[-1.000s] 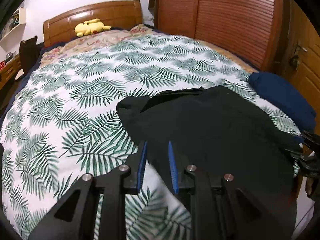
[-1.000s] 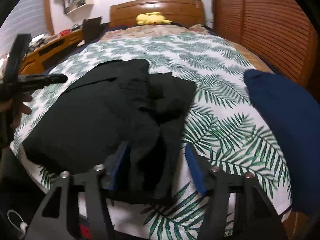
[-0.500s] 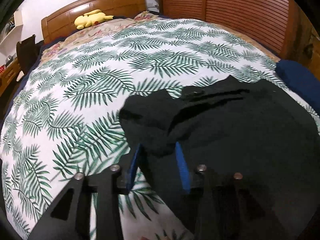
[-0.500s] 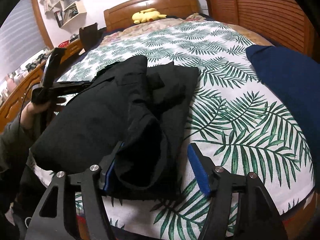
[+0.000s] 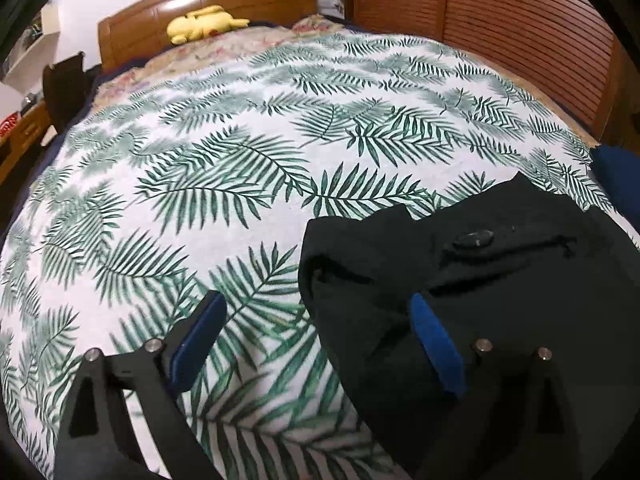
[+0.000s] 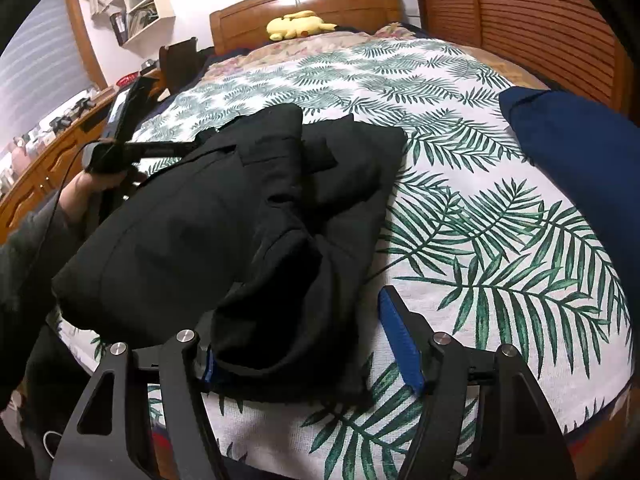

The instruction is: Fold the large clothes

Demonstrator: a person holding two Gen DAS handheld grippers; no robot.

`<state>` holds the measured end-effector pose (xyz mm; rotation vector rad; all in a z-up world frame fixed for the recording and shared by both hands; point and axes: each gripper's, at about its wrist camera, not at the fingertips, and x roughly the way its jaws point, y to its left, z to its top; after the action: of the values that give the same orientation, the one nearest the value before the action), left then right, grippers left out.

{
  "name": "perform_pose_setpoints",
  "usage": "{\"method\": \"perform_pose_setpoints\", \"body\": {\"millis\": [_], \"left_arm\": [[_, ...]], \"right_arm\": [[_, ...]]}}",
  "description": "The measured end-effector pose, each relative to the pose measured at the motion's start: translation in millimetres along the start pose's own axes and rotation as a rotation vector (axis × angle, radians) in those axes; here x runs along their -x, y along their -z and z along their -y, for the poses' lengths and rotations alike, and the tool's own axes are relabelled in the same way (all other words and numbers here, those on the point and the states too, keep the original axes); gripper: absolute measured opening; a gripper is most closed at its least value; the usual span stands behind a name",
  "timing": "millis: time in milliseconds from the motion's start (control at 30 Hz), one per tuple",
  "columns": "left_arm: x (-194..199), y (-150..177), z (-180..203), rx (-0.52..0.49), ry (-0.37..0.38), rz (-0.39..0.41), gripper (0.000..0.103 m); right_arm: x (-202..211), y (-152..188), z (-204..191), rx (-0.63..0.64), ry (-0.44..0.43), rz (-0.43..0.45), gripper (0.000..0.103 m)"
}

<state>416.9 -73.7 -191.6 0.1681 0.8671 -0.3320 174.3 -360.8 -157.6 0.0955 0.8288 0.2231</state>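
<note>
Black garment [image 6: 224,216] bunched at lower centre on the leaf-print bed [image 6: 500,240]. Left gripper [image 5: 316,336] fingers spread wide; right gripper [image 6: 296,340] fingers apart, straddling a fold.

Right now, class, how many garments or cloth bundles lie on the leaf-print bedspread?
2. The black garment lies at the near edge, between both open grippers; the navy blue bundle sits at the right edge. Others could lie out of view.

One black bulky fabric garment [image 6: 224,224], one dark blue folded cloth [image 6: 576,152] (far right), one yellow plush toy [image 6: 298,25], two grippers
</note>
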Motion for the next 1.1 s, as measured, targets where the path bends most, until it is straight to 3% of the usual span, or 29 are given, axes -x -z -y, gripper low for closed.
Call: {"method": "perform_pose_setpoints", "body": {"millis": [100, 333, 500, 667, 800, 900, 967, 1000, 1067, 1100], "left_arm": [[-10.1, -5.1, 0.9, -0.024, 0.002, -0.008, 0.103], [-11.8, -7.3, 0.3, -0.032, 0.036, -0.016, 0.102], [-9.9, -7.6, -0.8, -0.023, 0.111, -0.029, 0.086], [-7.7, -6.3, 0.7, 0.009, 0.216, -0.052, 0.054], [-1.8, -7.2, 9.3, -0.016, 0.204, -0.050, 0.046], [0.4, -7.8, 10.3, -0.016, 0.206, -0.051, 0.041], [3.2, -7.6, 11.2, -0.023, 0.214, -0.046, 0.031], [4.7, -8.0, 11.2, -0.024, 0.216, -0.041, 0.028], [10.9, -8.7, 12.3, -0.025, 0.216, -0.028, 0.021], [16.2, -9.5, 13.3, -0.027, 0.209, -0.018, 0.017]], "right_arm": [[0.2, 2.0, -3.3, 0.007, 0.015, 0.001, 0.068], [-1.5, 7.9, -0.5, -0.026, 0.022, 0.018, 0.071], [-3.4, 7.0, -1.6, -0.044, 0.017, -0.014, 0.071], [-3.8, 8.2, -0.9, -0.048, -0.004, -0.053, 0.071], [-0.6, 9.0, -1.3, 0.011, -0.004, -0.085, 0.071], [-0.4, 12.3, 7.7, -0.045, -0.044, -0.098, 0.071], [0.9, 13.4, 4.7, -0.039, -0.039, -0.098, 0.071], [1.4, 14.4, 4.8, -0.052, -0.051, -0.095, 0.070], [0.4, 16.7, 4.5, -0.078, -0.126, -0.094, 0.037], [2.2, 17.8, 5.4, -0.092, -0.130, -0.070, 0.033]]}}
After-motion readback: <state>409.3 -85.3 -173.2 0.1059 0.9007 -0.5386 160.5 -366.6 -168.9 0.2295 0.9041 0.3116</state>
